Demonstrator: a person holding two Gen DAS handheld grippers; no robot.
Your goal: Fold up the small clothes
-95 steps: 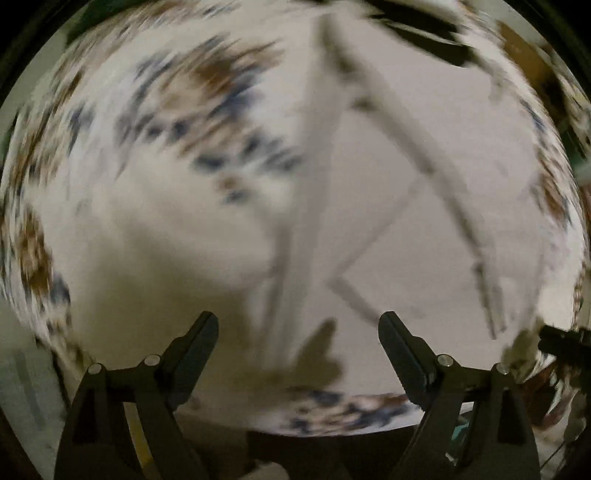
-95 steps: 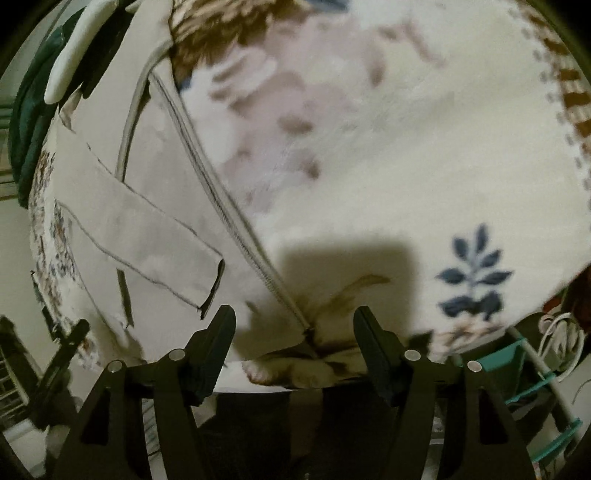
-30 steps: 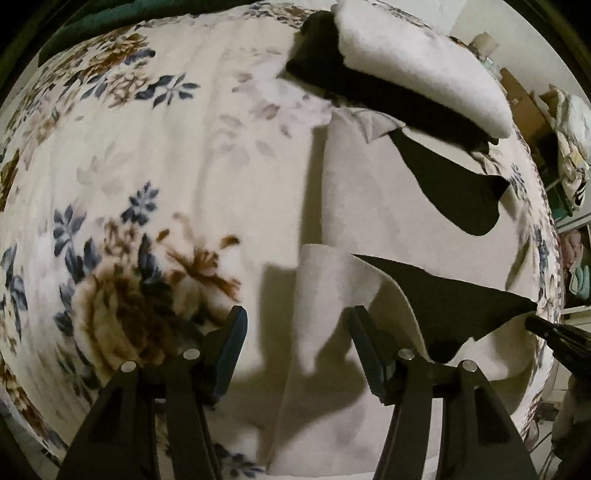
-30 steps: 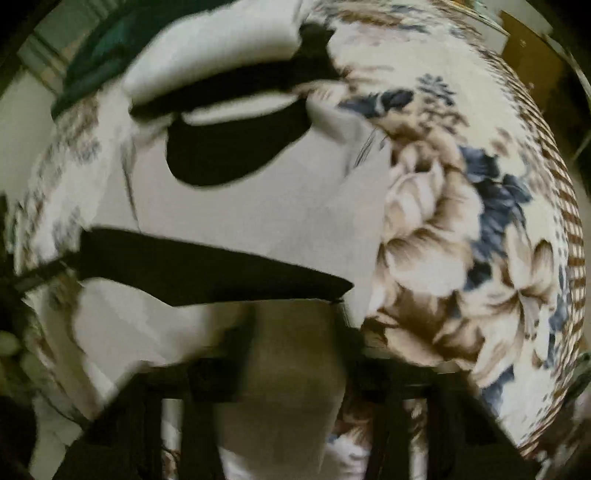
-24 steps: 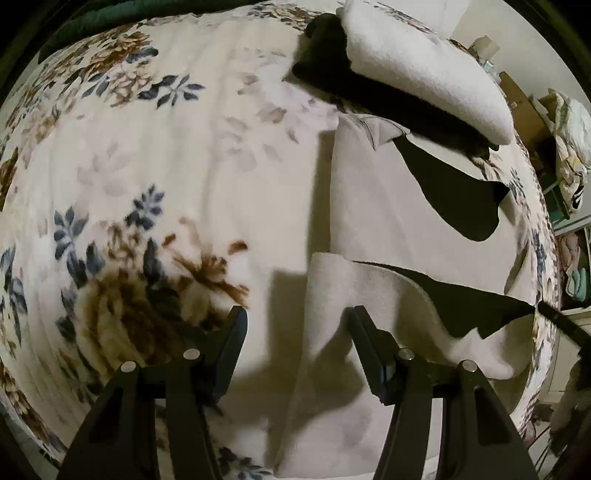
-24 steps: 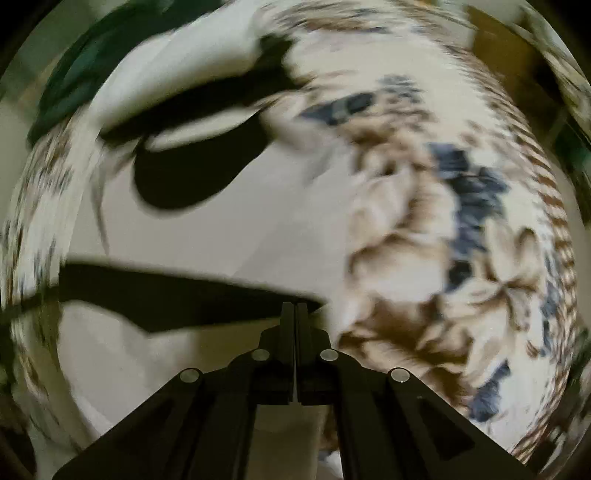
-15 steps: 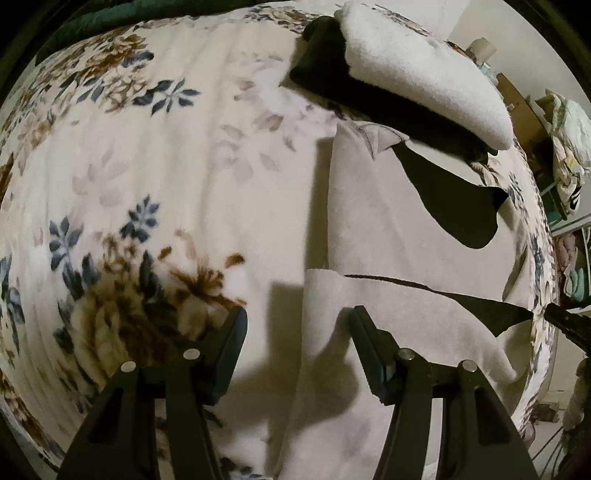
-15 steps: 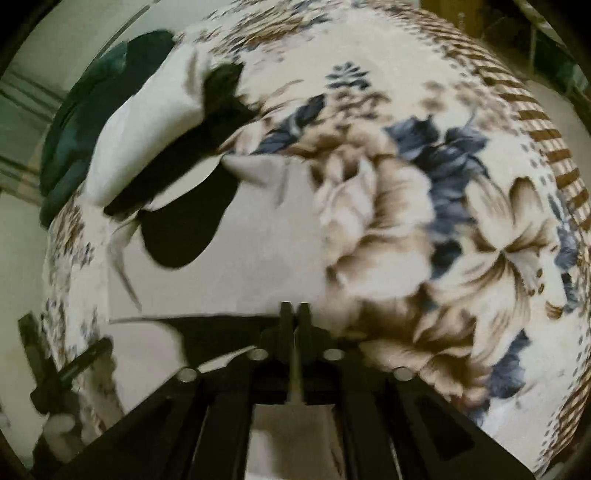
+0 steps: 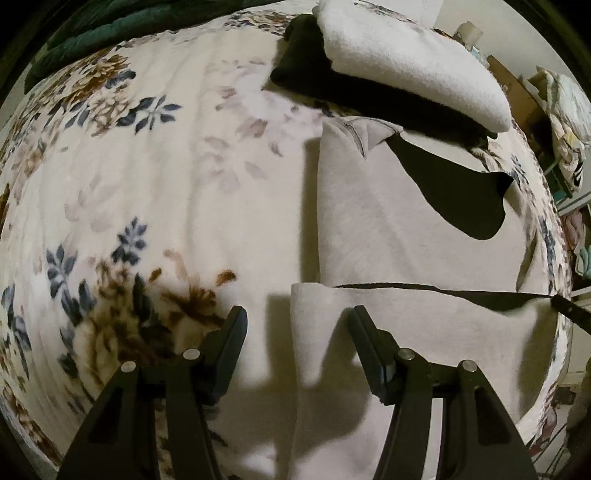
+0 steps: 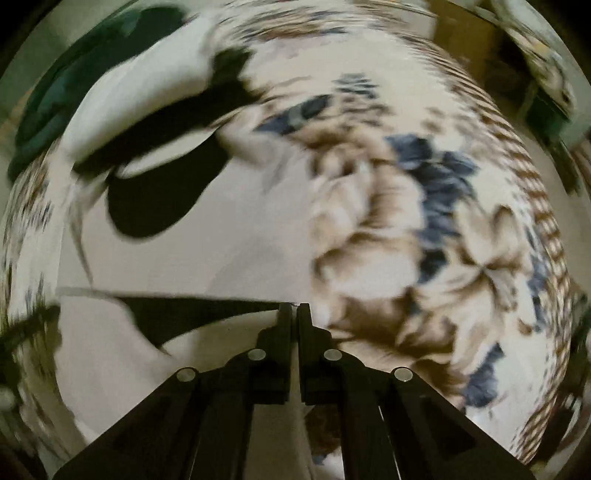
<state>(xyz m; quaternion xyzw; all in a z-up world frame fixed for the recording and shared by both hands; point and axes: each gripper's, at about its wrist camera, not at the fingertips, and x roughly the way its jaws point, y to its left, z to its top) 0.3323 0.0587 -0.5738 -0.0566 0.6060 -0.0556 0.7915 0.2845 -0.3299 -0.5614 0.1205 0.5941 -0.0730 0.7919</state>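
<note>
A pale grey garment (image 9: 384,229) lies on the floral blanket (image 9: 147,192). Its near part (image 9: 424,332) is folded up over the rest. My left gripper (image 9: 297,321) is open, with the folded part's left edge between its fingers, not gripped. In the blurred right wrist view the same garment (image 10: 221,251) fills the left half. My right gripper (image 10: 294,308) is shut on the right corner of the folded part (image 10: 207,332) and holds it slightly raised, with a dark shadow under the fold.
A folded white towel (image 9: 406,55) on a black cloth (image 9: 306,62) lies beyond the garment. Dark green bedding (image 9: 92,33) lies at the far left. Cluttered shelves (image 9: 569,110) stand to the right, past the blanket's edge.
My right gripper shut on the garment's corner and carried the near part forward. The raised fold has come down, so the dark gap under it narrowed. My left gripper stayed open and nearly still.
</note>
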